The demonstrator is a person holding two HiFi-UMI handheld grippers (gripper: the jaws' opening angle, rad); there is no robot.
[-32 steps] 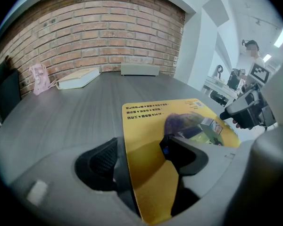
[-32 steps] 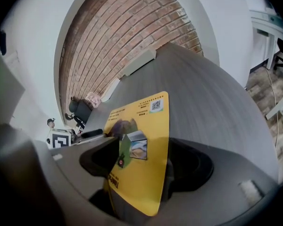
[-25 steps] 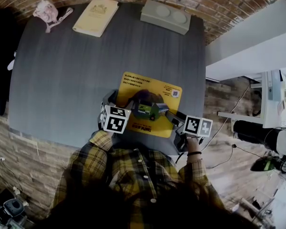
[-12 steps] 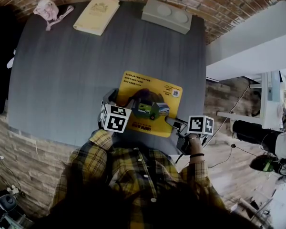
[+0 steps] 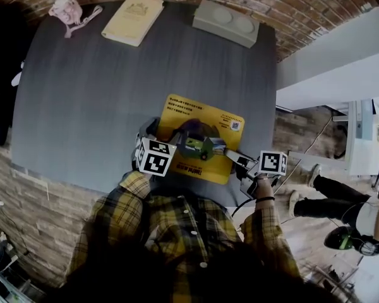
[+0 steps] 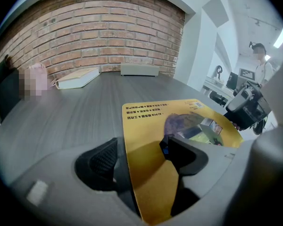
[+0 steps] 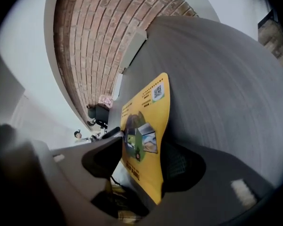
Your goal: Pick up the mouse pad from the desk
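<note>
The yellow mouse pad (image 5: 183, 115) lies near the front edge of the grey desk (image 5: 82, 93). Its near left corner runs between the jaws of my left gripper (image 5: 167, 137), which is shut on it. In the left gripper view the mouse pad (image 6: 146, 121) fills the gap of the left gripper (image 6: 139, 147). My right gripper (image 5: 230, 155) is at the pad's near right corner. In the right gripper view the mouse pad (image 7: 151, 107) rests against one pad of the right gripper (image 7: 144, 149), and the other jaw stands off it. These jaws have just been closing, with the mouse pad between them.
A cream book (image 5: 132, 19), a grey box (image 5: 226, 22) and a pink item (image 5: 68, 10) lie along the desk's far edge by the brick wall. A person (image 5: 341, 219) is on the floor at the right, beside a white table.
The right gripper's marker cube has turned and shifted slightly to the right at the pad's corner. The left gripper has kept still. The person at the right has walked on.
</note>
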